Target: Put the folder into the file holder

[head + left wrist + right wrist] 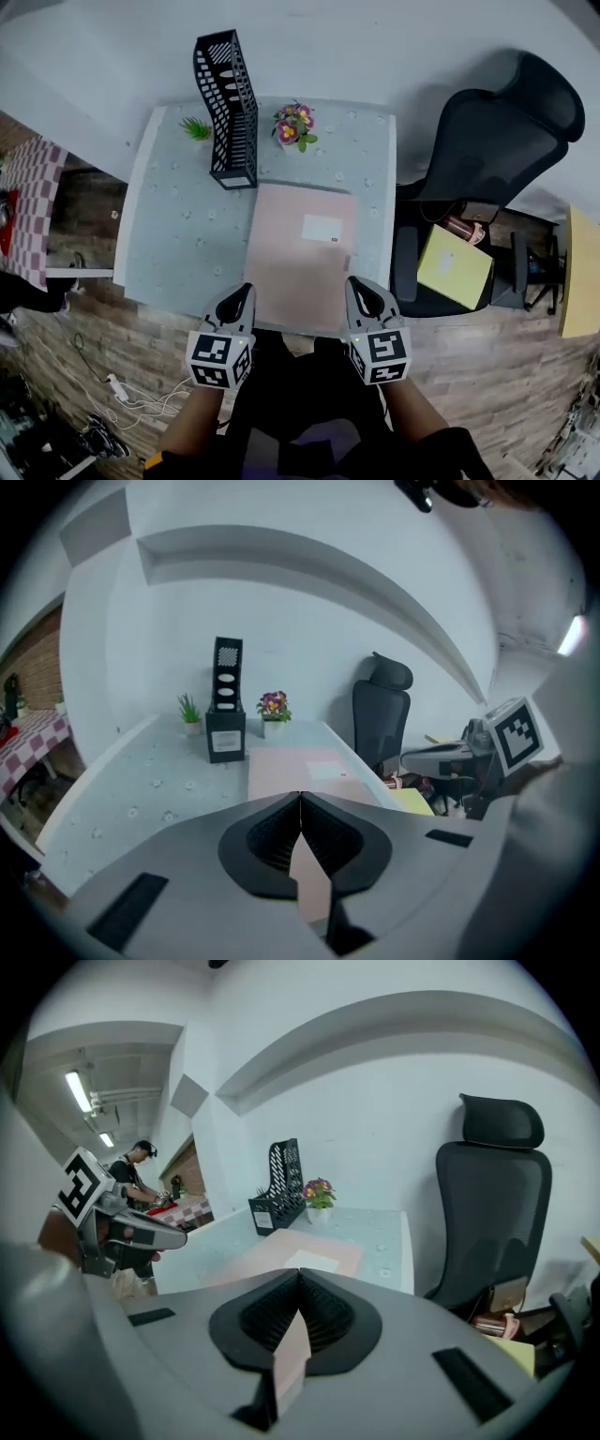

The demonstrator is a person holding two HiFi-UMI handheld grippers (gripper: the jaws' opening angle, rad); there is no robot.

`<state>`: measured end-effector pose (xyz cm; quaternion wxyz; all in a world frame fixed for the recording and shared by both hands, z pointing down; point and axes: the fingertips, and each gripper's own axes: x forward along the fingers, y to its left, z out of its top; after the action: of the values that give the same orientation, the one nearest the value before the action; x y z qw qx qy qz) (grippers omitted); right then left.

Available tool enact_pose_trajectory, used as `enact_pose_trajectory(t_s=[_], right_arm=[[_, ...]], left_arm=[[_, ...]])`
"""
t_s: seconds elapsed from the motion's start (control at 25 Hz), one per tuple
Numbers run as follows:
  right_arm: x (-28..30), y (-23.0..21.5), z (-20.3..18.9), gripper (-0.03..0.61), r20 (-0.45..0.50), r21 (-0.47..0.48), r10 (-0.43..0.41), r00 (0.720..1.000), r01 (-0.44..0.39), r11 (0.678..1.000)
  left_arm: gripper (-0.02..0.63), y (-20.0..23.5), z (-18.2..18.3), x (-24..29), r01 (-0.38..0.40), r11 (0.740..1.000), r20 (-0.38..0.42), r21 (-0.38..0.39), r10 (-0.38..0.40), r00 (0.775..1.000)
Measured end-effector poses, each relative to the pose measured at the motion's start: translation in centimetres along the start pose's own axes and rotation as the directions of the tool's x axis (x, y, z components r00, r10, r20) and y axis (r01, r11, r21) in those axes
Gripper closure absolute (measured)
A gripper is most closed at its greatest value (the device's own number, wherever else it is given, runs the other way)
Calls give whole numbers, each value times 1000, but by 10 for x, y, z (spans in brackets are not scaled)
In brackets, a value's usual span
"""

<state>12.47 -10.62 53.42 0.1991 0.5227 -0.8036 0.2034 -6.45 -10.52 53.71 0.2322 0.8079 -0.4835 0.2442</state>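
A pink folder (300,253) with a white label lies flat on the table (178,234), its near edge at the table's front. The black mesh file holder (230,112) stands upright at the back left, just beyond the folder's far left corner. My left gripper (248,289) hovers at the folder's near left edge and my right gripper (353,281) at its near right edge. Both are shut, with nothing seen gripped. In the left gripper view the jaws (300,796) meet, with the folder (295,766) and holder (226,714) ahead. The right gripper (298,1274) faces the folder (281,1255) and holder (281,1185).
A small pot of flowers (294,125) and a green plant (196,128) flank the holder at the table's back. A black office chair (487,159) stands at the right with a yellow folder (455,265) on its seat. A person (141,1171) stands far off to the left.
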Motion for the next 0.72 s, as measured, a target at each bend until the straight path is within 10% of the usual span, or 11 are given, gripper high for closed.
enact_pose_trajectory(t_s=[0.32, 0.72], right_arm=[[15, -18, -25, 473, -120, 105, -115, 986, 128, 986], [40, -26, -65, 317, -193, 237, -17, 981, 63, 969]], left_arm=[[493, 31, -9, 52, 202, 979, -164, 2, -199, 966], [393, 58, -47, 84, 312, 927, -283, -209, -363, 888]])
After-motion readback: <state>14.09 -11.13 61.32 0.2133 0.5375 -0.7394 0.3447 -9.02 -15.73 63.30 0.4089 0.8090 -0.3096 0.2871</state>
